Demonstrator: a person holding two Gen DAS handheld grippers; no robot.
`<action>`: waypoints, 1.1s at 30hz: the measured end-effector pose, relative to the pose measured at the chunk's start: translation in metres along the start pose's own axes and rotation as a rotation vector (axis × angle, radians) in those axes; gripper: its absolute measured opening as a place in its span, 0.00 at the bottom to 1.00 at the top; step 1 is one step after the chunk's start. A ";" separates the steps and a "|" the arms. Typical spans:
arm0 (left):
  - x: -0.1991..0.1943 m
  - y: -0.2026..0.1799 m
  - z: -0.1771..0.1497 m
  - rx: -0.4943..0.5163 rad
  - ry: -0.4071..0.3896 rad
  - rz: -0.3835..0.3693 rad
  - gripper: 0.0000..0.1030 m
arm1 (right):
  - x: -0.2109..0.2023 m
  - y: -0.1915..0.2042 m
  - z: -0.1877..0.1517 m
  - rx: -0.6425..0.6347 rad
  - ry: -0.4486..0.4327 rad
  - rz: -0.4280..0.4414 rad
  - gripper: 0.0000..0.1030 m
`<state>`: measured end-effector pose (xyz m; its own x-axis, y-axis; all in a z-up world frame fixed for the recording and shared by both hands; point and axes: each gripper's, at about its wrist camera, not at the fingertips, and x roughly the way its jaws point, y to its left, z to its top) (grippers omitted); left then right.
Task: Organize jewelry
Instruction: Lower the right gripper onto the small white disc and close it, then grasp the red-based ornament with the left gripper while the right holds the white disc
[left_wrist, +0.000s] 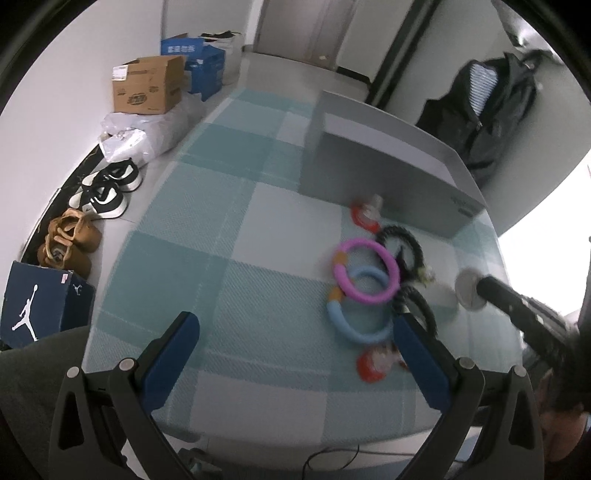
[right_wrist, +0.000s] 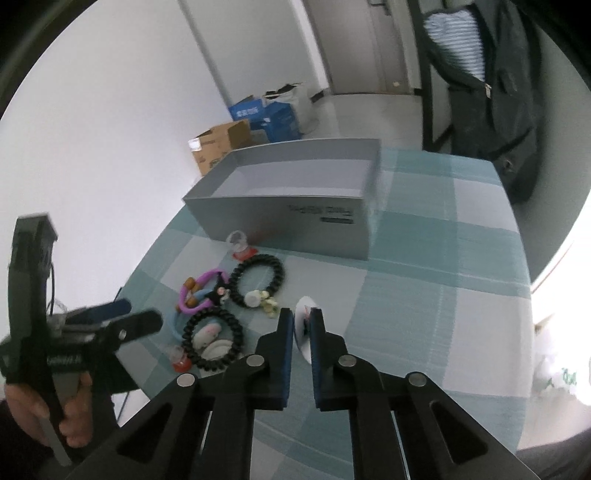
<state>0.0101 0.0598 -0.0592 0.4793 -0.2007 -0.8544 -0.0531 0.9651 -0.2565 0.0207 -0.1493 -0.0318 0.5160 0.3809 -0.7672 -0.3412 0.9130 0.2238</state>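
A heap of jewelry lies on the checked teal cloth: a pink bracelet (left_wrist: 395, 273) over a blue bracelet (left_wrist: 340, 321), two black beaded bracelets (left_wrist: 413, 240) (right_wrist: 192, 332), and two small red-based pieces (left_wrist: 364, 216) (left_wrist: 373, 365). Behind the heap stands an open grey box (right_wrist: 288, 221). My right gripper (right_wrist: 303, 321) is shut on a flat white disc (right_wrist: 304, 303), held just right of the heap; the left wrist view shows that disc (left_wrist: 467, 291) too. My left gripper (left_wrist: 293, 319) hangs open above the cloth, its right finger over the near edge of the heap, nothing between its pads.
The table's near edge (left_wrist: 295, 439) runs just under my left gripper. On the floor to the left are shoes (left_wrist: 107, 188), a cardboard box (left_wrist: 147, 86) and a dark shoebox (left_wrist: 40, 302). A dark jacket (left_wrist: 491, 107) hangs beyond the table.
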 end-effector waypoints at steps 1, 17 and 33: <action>-0.001 -0.002 -0.001 0.007 0.005 -0.005 0.99 | 0.000 -0.004 -0.001 0.014 0.006 -0.008 0.08; 0.004 -0.035 -0.013 0.208 0.032 0.002 0.51 | 0.003 -0.017 0.000 0.087 0.033 0.022 0.06; -0.024 -0.039 -0.009 0.202 -0.020 -0.134 0.14 | -0.022 -0.038 0.005 0.233 -0.047 0.164 0.06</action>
<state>-0.0072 0.0256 -0.0330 0.4875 -0.3275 -0.8094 0.1877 0.9446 -0.2692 0.0265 -0.1920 -0.0202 0.5066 0.5277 -0.6818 -0.2358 0.8455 0.4792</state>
